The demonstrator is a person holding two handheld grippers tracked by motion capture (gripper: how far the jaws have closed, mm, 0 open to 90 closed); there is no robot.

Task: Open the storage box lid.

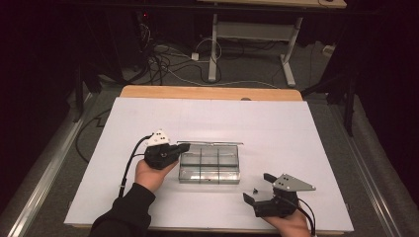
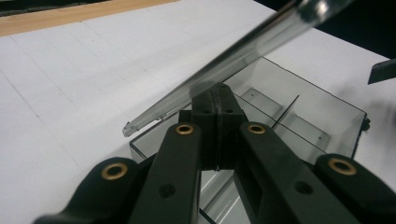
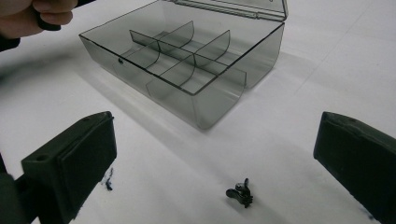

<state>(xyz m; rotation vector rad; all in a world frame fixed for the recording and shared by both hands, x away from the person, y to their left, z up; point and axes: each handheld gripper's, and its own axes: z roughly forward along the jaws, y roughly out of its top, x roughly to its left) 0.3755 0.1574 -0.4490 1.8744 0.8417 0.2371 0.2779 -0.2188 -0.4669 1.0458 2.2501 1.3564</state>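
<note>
Sitting near the middle of a white table (image 1: 148, 118), a clear smoky plastic box (image 1: 209, 168) with inner dividers has its hinged lid (image 2: 224, 65) raised. At the box's left end, the left gripper (image 1: 182, 147) has its black jaws pressed together beneath the lid's edge, nothing between them. The right gripper (image 1: 258, 188), jaws wide apart, rests near a small black clip-like part (image 3: 240, 192) lying on the table just in front of the box. Lifting the lid probably needs a slow, steady push so the light box stays put.
</note>
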